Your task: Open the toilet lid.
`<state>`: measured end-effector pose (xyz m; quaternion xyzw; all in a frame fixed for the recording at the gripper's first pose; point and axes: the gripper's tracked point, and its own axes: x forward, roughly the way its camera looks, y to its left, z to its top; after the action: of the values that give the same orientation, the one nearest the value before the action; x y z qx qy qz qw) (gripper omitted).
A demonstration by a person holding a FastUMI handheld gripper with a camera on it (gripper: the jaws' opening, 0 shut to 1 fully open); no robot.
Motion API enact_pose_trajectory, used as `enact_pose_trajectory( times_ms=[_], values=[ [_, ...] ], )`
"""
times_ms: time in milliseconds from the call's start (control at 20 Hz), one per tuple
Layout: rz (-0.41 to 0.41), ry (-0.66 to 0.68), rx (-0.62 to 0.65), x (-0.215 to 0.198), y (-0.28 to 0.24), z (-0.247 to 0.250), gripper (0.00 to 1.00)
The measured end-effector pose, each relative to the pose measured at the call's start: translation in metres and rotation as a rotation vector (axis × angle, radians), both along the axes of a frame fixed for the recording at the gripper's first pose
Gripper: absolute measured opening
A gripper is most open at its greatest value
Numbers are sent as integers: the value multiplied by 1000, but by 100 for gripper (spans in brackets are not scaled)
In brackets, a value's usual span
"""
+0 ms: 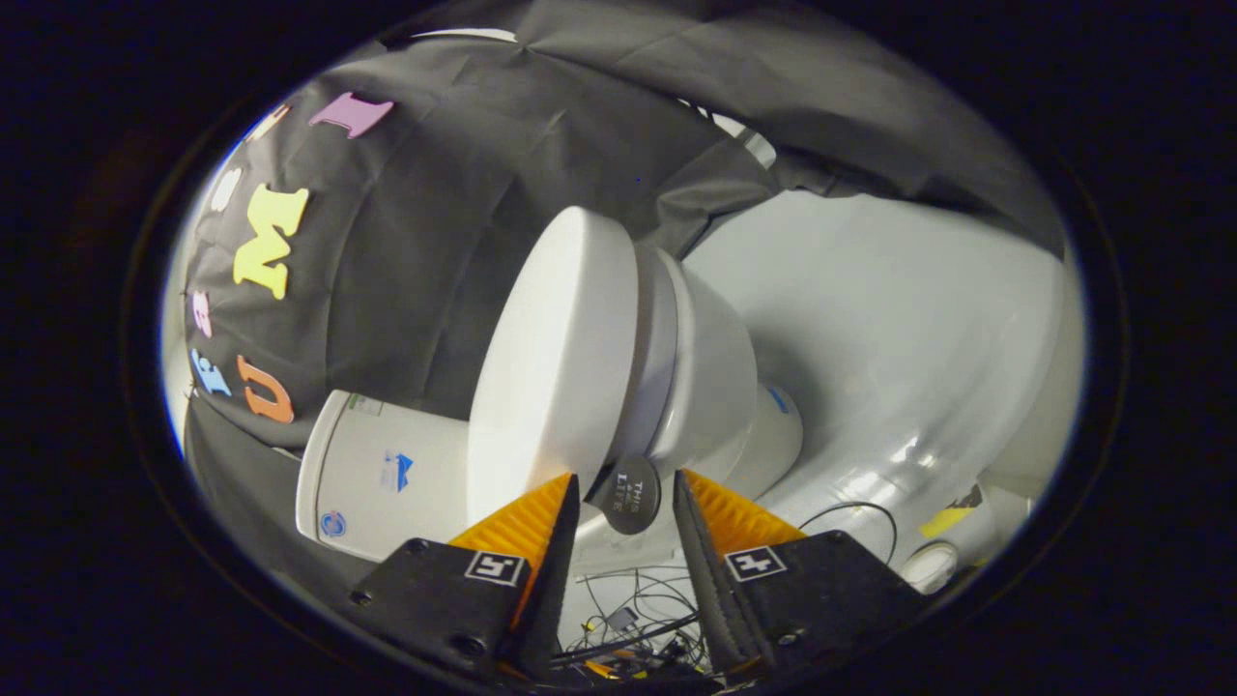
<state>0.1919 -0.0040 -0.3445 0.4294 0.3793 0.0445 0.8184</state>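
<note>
The view is rolled sideways. A white toilet stands just ahead of me, its lid [551, 367] lying down on the seat [660, 338] above the bowl [715, 387]. The tank [387, 474] sits behind the lid, against the black cloth wall. A small dark round lift tab [626, 495] sticks out from the lid's front edge. My gripper [626, 478] is open, with the tab between the fingertips [565, 493] and a gap on each side. Neither finger presses on it.
A glossy white floor [918, 319] spreads beyond the bowl. Loose cables [638, 619] lie below the fingers, a thin wire loop [855, 517] and a yellow tape mark [942, 522] beside the right finger. The black cloth wall [435, 222] stands close behind the toilet.
</note>
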Motion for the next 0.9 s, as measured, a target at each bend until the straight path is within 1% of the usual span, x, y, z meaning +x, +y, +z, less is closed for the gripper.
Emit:
enact_pose_trajectory(
  times_ms=[50, 100, 150, 200, 350, 500, 700, 900],
  values=[
    [1, 2, 15, 4, 4, 0, 57],
    [3, 3, 27, 5, 8, -1, 49],
    [2, -2, 39, 5, 6, 1, 46],
    [2, 0, 43, 6, 6, 0, 37],
    [-11, 11, 72, 5, 2, 1, 32],
    [-49, 16, 130, 6, 2, 4, 18],
    [-57, 14, 133, 8, 1, 6, 9],
    [-73, 32, 113, 8, 0, 9, 9]
  ],
)
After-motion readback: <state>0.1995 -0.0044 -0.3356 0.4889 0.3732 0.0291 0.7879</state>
